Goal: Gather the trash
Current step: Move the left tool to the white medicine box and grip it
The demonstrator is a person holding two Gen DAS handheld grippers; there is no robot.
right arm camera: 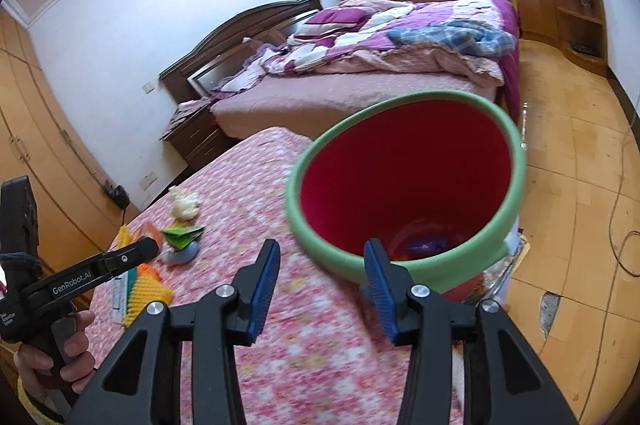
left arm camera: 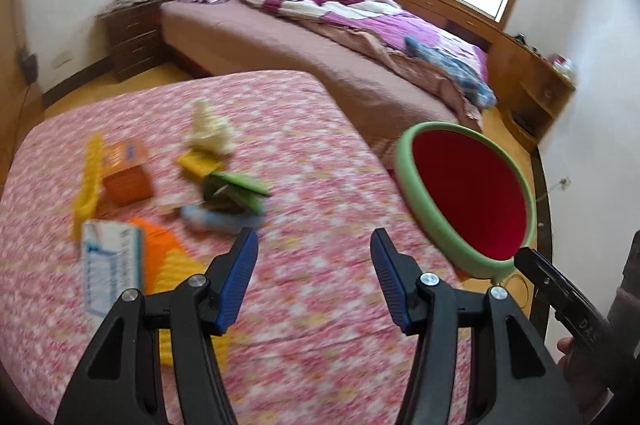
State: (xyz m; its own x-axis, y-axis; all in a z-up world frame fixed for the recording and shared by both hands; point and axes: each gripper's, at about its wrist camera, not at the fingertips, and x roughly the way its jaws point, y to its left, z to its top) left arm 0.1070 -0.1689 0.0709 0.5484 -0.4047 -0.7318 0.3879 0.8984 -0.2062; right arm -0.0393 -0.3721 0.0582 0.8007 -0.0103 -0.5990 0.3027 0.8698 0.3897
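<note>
Trash (left arm camera: 224, 185) lies beyond the open left tongs (left arm camera: 314, 257).

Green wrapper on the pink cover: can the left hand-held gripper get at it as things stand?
Probably yes. The left hand-held gripper is open and empty, pointing down at the pink cover. The green wrapper lies ahead and a little left, with nothing between. The bin stands off to the right, clear of that path.

Trash pile (left arm camera: 192, 181) sitting on table (left arm camera: 320, 305), bucket (right arm camera: 312, 161) at its right edge, bed (left arm camera: 320, 65) lying behind.
</note>
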